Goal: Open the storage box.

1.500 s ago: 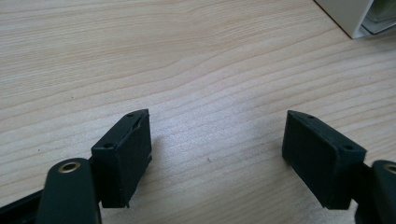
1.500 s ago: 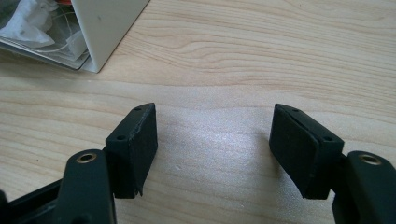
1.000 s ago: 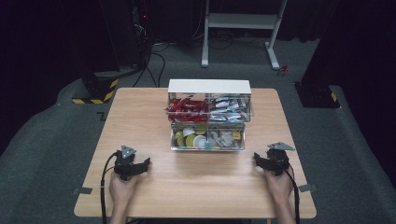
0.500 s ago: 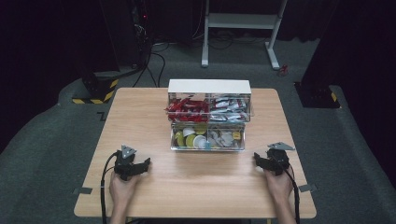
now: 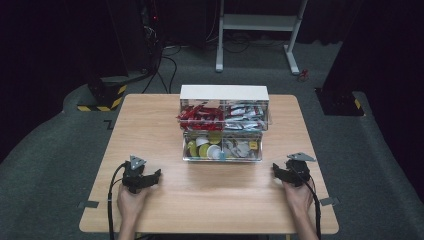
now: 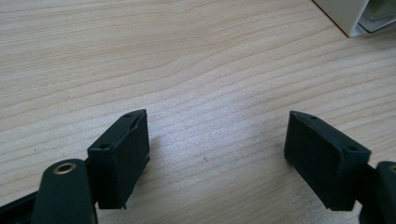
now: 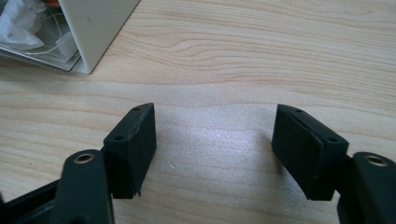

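A white drawer box stands at the middle of the wooden table. Its upper drawers hold red items and silvery packets; the lower drawer is pulled out and holds yellow and white round pieces. My left gripper rests on the table at the front left, open, with bare wood between its jaws. My right gripper rests at the front right, open over bare wood. A corner of the box lies left of it.
Beyond the table lie a grey floor, a yellow-and-black striped base at the far left, cables, and a white stand's legs at the back. A dark base sits off the table's right far corner.
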